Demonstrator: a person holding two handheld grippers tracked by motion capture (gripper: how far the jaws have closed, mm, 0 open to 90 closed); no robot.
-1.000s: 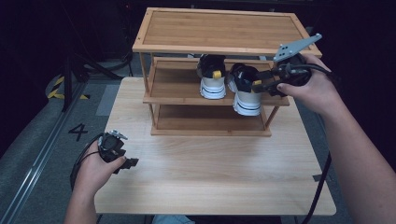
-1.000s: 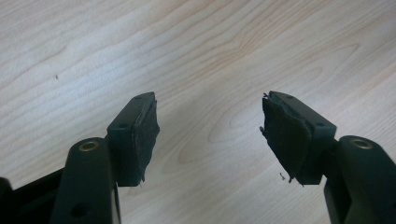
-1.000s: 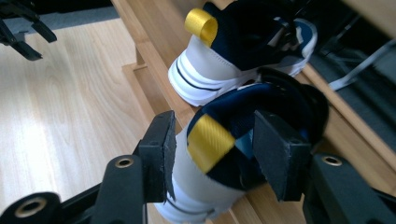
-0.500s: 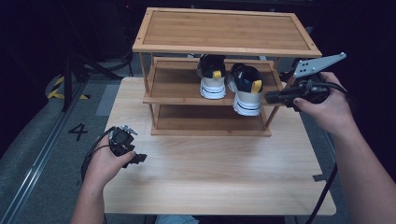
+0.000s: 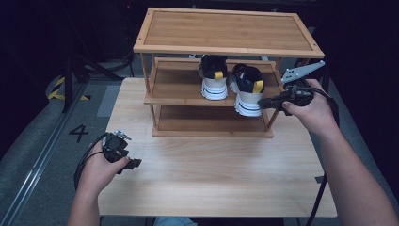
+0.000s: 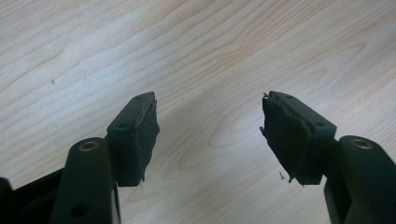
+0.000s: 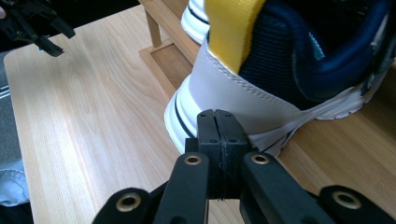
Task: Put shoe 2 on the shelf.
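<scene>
2 white sneakers with navy collars and yellow heel tabs sit on the wooden rack's (image 5: 207,96) middle shelf. My right gripper (image 7: 218,122), jaws just closed together on nothing, hovers behind the right sneaker's (image 5: 248,89) heel; my left gripper (image 6: 210,135) gapes over the table (image 5: 211,179).

The right gripper (image 5: 261,102), jaws pressed together with nothing between them, having just closed, points at the heel of the right shoe (image 5: 247,89), its tips just beside it. That shoe and the left shoe (image 5: 213,76) stand on the middle shelf of the rack (image 5: 229,50). The left gripper (image 5: 134,164) rests low over the table (image 5: 211,181), well apart from the rack.
</scene>
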